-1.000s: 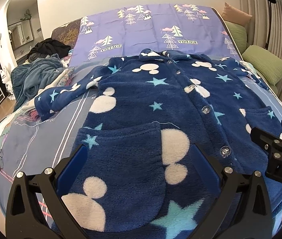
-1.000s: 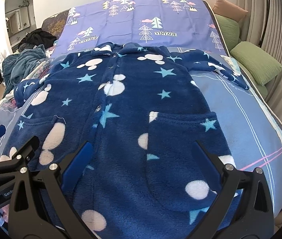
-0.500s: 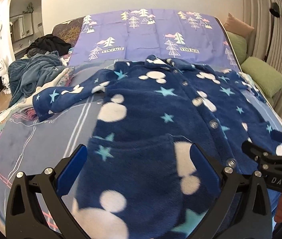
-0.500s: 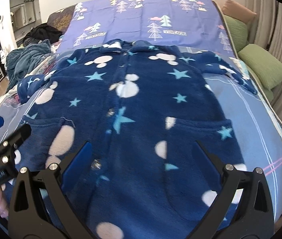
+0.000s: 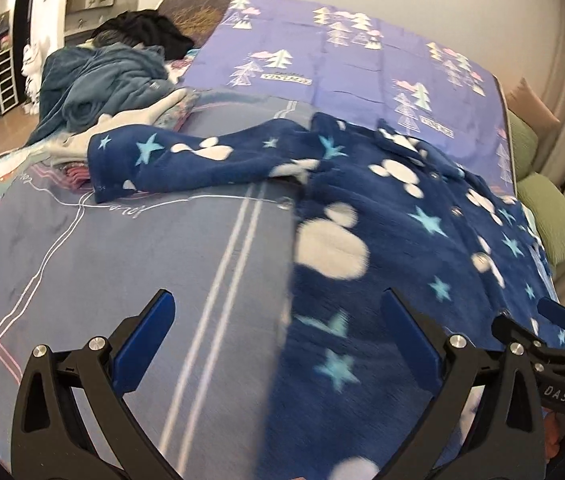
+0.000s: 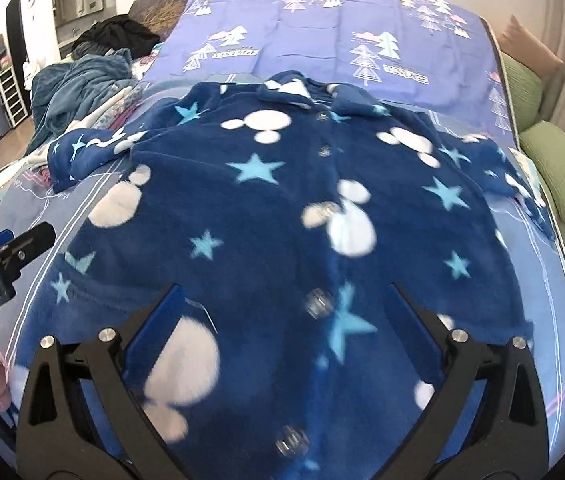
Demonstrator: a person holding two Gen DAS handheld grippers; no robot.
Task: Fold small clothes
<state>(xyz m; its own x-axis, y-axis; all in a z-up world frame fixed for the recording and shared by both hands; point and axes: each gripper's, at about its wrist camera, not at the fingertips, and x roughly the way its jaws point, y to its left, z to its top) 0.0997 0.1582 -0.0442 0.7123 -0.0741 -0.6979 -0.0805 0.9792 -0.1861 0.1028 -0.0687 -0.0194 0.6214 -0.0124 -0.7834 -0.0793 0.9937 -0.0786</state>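
Since the earlier frames the left gripper has swung toward the picture's left, so its view now centres on bare grey bedsheet with the fleece pyjama top's edge filling the right half; the right gripper has shifted over the garment's button line. Both sets of tongs stand wide open, holding nothing. The navy top, printed with stars and white mouse heads, lies spread flat across the middle of the bed, its sleeve stretched toward the upper left. A heap of teal blankets sits upper left, green pillows at the right edge.
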